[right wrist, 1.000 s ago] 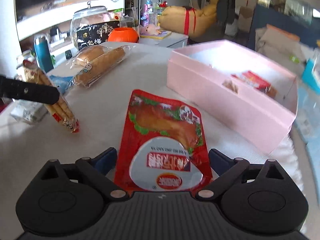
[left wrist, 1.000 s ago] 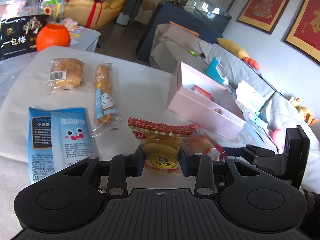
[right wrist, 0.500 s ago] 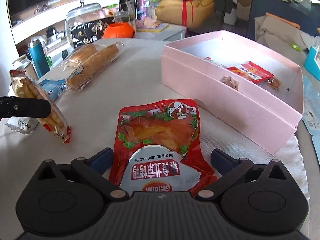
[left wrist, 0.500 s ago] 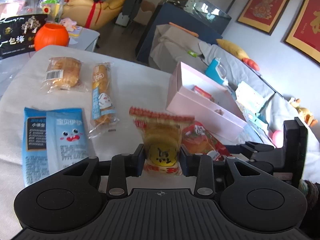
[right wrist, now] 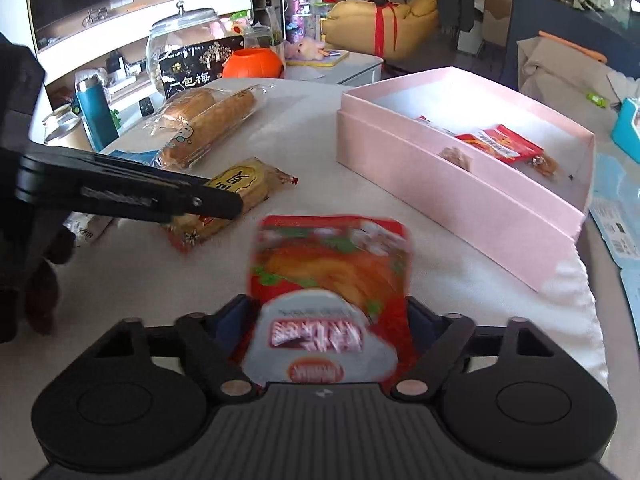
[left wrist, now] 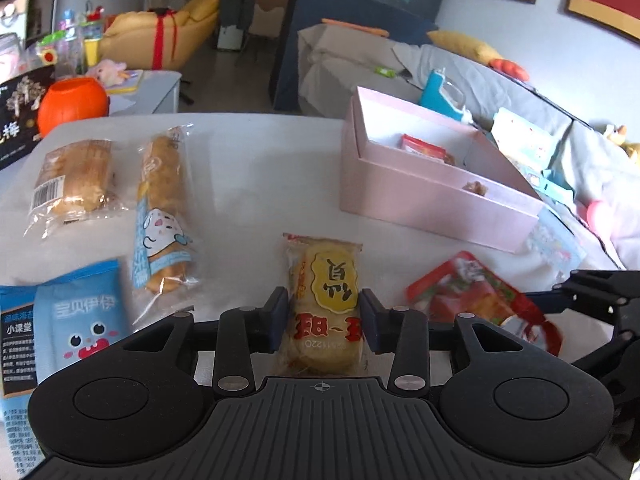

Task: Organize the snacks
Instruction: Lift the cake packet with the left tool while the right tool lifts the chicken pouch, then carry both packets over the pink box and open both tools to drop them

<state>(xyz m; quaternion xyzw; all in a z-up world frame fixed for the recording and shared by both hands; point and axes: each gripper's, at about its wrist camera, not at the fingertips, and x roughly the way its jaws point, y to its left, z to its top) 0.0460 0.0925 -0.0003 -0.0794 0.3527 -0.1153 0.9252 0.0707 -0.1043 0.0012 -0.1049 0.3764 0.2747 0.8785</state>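
Both packs gripped, pink box point(right wrist: 460, 184) ahead-right of both.
Red pouch point(right wrist: 332, 280) in right gripper point(right wrist: 330, 320), jaws just closed on its sides, long axis forward, nearer box. Left gripper point(left wrist: 323, 320) pinches yellow cracker pack point(left wrist: 326, 300), jaws eased slightly, farther away.

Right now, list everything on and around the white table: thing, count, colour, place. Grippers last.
Yellow rice-cracker packet: 1, yellow and red, between the left gripper's pads.
Red chicken-picture pouch: 1, red, between the right gripper's fingers.
Long bread stick in clear wrapper: 1, golden, mid table.
Short bread in clear wrapper: 1, brown, beside the long one.
Blue snack bags: 2, near-left table edge.
Pink cardboard box: 1, open, a few small snacks inside.
Orange pumpkin-shaped pot: 1, beyond the table.
Teal bottle: 1, beyond the table.
Left gripper: black, jaws just easing wider, pads on the packet.
Right gripper: black, jaws just closing on the pouch.
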